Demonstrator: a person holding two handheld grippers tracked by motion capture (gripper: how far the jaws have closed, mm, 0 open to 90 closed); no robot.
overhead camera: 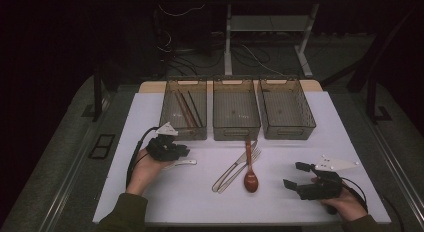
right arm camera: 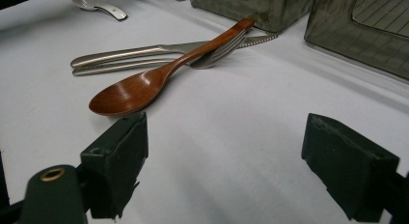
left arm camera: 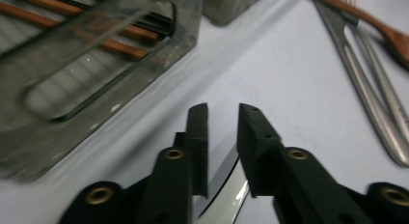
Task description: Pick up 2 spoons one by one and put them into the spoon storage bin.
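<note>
Left gripper (overhead camera: 172,151) (left arm camera: 223,119) sits over a metal spoon (overhead camera: 184,163) (left arm camera: 226,188) (right arm camera: 96,3) on the white table (overhead camera: 200,192) (left arm camera: 299,89) (right arm camera: 231,137), just in front of the left bin (overhead camera: 184,112) (left arm camera: 72,74). Left gripper view: jaws nearly together with a narrow gap, shiny spoon handle running between and under them; contact with the pads unclear, so can't tell if it grips or just straddles. High view: spoon end sticks out to the right of the gripper, flat on the table.

Right gripper (overhead camera: 295,176) (right arm camera: 224,161) at the near right of the table, held by the right hand (overhead camera: 345,202), jaws spread wide, nothing between them, only bare table.

Mid-table: wooden spoon (overhead camera: 249,172) (right arm camera: 144,84) (left arm camera: 381,26), bowl toward the person, handle pointing at the bins. It lies across a fork (overhead camera: 240,164) (right arm camera: 144,62) (left arm camera: 381,89) and a knife (overhead camera: 227,173) (right arm camera: 125,52), which lie side by side, slanted.

Three grey see-through bins in a row at the far edge: left bin holds chopsticks (overhead camera: 187,108) (left arm camera: 72,21), brown and dark; middle bin (overhead camera: 236,109) and right bin (overhead camera: 286,109) (right arm camera: 366,21) show no cutlery inside. Left hand (overhead camera: 147,167) under the left gripper, cable trailing back along the arm.
</note>
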